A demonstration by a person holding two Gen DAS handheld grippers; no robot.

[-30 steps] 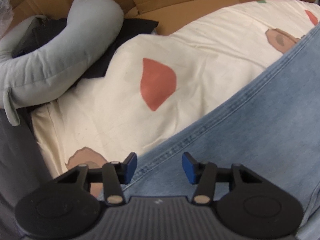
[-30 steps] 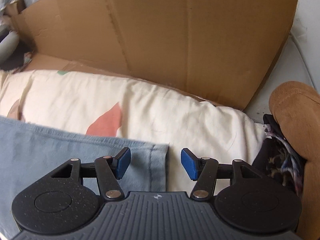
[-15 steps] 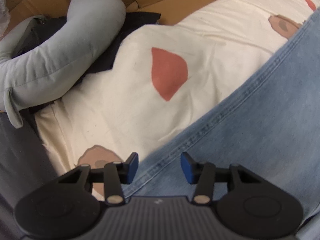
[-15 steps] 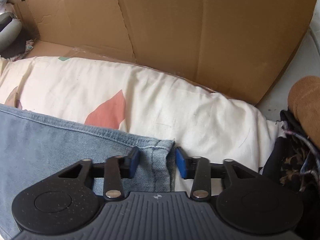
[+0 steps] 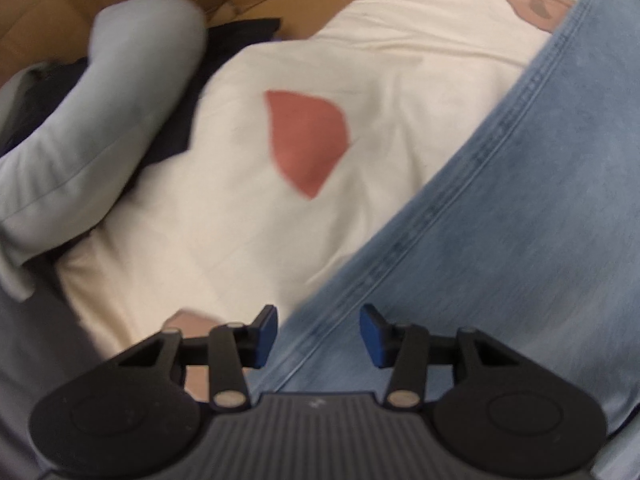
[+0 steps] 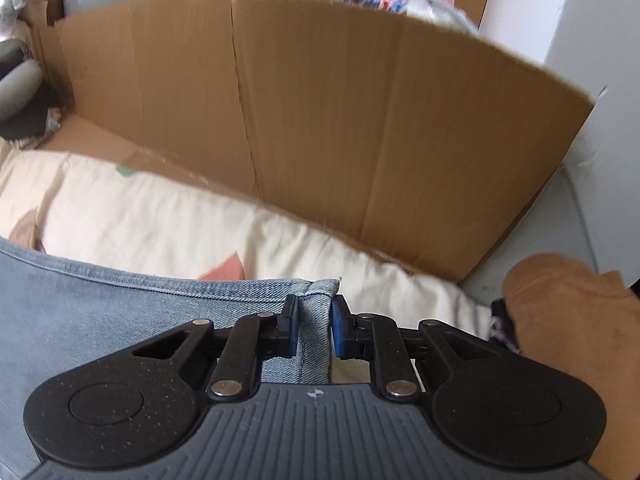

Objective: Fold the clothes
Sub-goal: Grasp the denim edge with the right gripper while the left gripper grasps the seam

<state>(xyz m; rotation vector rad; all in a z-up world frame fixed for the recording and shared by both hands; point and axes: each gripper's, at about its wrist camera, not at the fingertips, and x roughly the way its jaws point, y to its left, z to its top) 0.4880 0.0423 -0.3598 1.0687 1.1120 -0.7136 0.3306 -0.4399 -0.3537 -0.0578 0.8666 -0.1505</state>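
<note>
Light blue jeans [image 5: 520,240] lie spread over a cream sheet [image 5: 224,216] with red and brown shapes. In the left wrist view my left gripper [image 5: 319,334] stands open just over the jeans' stitched side seam, its blue pads apart and pressing on nothing. In the right wrist view my right gripper [image 6: 315,328] is closing its jaws on a corner of the jeans [image 6: 80,320]. The hem corner stands up pinched between the two pads and is raised off the sheet [image 6: 160,232].
A brown cardboard wall [image 6: 320,140] stands behind the sheet. A grey-blue bolster [image 5: 100,132] and dark cloth [image 5: 240,32] lie at the left. A tan plush thing [image 6: 568,320] and patterned dark cloth sit at the right. Bags show beyond the cardboard.
My right gripper went from open around the jeans' corner to pinching it, then rose with it so more cardboard shows. The left gripper stayed open over the seam and rolled slightly.
</note>
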